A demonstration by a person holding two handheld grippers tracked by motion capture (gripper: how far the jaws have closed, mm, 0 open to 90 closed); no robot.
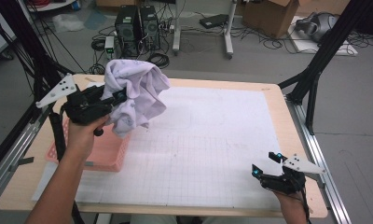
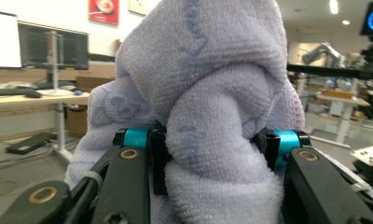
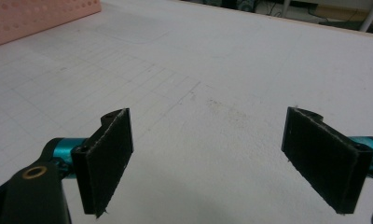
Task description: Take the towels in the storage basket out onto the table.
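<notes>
i have one towel (image 1: pixel 135 95), pale lilac and bunched up, clamped in my left gripper (image 1: pixel 120 97); in the left gripper view a thick fold of the towel (image 2: pixel 212 121) is squeezed between the two pads, bulging above and below them and draping down over both jaws, so the jaws stand partway closed with cloth packed between them. the rest of the towel hangs free past the fingertips, lifted clear of the table (image 1: pixel 231 88), with its lower corner dangling just above the near rim of one pink basket (image 1: pixel 107 156) that sits under my left hand (image 1: pixel 84 133)

my right gripper (image 1: pixel 267 164) sits low over the one white grid mat (image 1: pixel 212 140), well apart from the towel, near the mat's front right corner. in the right gripper view its two pads (image 3: pixel 107 158) are spread wide with nothing between them, just bare mat beyond the fingertips, and a corner of the pink basket (image 3: pixel 40 18) far off past the left finger

count: two grippers, one towel, one basket, one mat
</notes>
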